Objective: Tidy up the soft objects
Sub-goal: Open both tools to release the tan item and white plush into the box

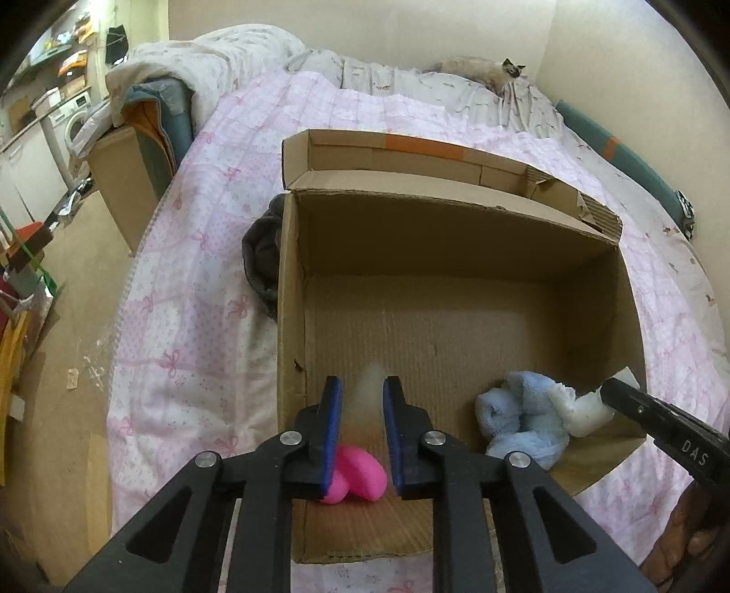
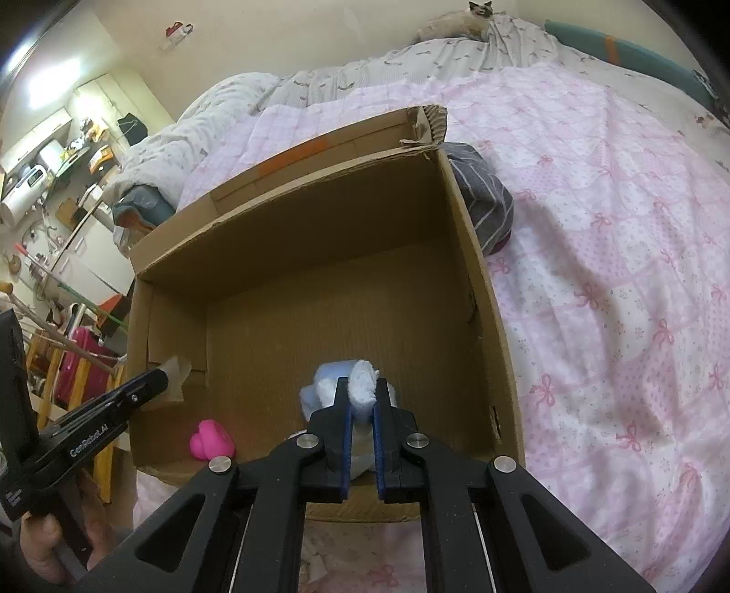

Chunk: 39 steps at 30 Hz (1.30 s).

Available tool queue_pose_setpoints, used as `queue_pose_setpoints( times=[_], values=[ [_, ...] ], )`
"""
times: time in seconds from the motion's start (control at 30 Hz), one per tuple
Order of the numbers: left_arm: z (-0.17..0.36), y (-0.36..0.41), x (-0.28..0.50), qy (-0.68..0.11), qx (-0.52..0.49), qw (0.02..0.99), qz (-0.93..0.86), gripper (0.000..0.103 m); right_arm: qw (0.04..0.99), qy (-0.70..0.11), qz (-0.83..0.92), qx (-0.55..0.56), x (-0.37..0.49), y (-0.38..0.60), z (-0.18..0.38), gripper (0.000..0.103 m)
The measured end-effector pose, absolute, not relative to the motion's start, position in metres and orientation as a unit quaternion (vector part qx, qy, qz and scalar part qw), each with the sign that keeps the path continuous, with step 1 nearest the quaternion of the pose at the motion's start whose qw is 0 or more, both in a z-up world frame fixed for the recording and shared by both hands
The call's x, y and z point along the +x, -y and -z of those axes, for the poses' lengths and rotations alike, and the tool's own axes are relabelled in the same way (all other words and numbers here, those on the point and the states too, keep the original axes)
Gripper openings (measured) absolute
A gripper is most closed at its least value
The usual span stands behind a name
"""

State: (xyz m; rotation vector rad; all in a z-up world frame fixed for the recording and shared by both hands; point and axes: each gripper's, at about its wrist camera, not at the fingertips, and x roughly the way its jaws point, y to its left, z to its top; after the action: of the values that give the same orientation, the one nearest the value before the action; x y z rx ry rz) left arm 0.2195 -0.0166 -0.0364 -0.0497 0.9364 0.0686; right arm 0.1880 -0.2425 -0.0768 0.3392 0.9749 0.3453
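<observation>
An open cardboard box stands on the bed. My left gripper hangs over its near left part, fingers apart by a small gap with a pale translucent soft thing between them; contact is unclear. Below it a pink soft toy lies on the box floor. My right gripper is shut on a white and light blue plush at the box's near right corner.
A dark grey striped cloth lies on the pink quilt against the box's outer side. A cat rests at the bed's far end. Floor clutter and furniture sit left of the bed.
</observation>
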Motion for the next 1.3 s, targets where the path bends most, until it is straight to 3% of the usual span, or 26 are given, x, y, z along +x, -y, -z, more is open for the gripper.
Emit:
queue_pose_setpoints(
  times=[0.07, 0.2, 0.37, 0.4, 0.47, 0.5, 0.53, 1.3],
  values=[
    [0.036, 0.018, 0.219, -0.453, -0.025, 0.891, -0.029, 0.025, 0.855, -0.464, -0.164, 0.161, 0.188, 0.242, 0.077, 0.009],
    [0.031, 0.019, 0.215, -0.441, -0.028, 0.897, -0.028, 0.054, 0.855, -0.465, -0.163, 0.162, 0.188, 0.242, 0.077, 0.009],
    [0.025, 0.024, 0.211, -0.426, -0.015, 0.904, -0.028, 0.059, 0.853, -0.464, -0.171, 0.167, 0.188, 0.241, 0.076, 0.016],
    [0.025, 0.024, 0.211, -0.426, -0.014, 0.904, -0.028, 0.060, 0.850, -0.464, -0.177, 0.176, 0.188, 0.242, 0.076, 0.024],
    [0.025, 0.024, 0.212, -0.426, -0.013, 0.904, -0.028, 0.060, 0.846, -0.461, -0.187, 0.193, 0.189, 0.244, 0.075, 0.053],
    [0.025, 0.024, 0.212, -0.426, -0.012, 0.904, -0.028, 0.060, 0.846, -0.457, -0.187, 0.203, 0.188, 0.245, 0.074, 0.083],
    [0.025, 0.024, 0.213, -0.427, -0.012, 0.904, -0.028, 0.060, 0.847, -0.451, -0.186, 0.211, 0.187, 0.247, 0.073, 0.090],
    [-0.007, 0.008, 0.180, -0.400, -0.012, 0.914, -0.059, 0.063, 0.869, -0.416, -0.172, 0.206, 0.164, 0.262, 0.058, 0.090]
  ],
)
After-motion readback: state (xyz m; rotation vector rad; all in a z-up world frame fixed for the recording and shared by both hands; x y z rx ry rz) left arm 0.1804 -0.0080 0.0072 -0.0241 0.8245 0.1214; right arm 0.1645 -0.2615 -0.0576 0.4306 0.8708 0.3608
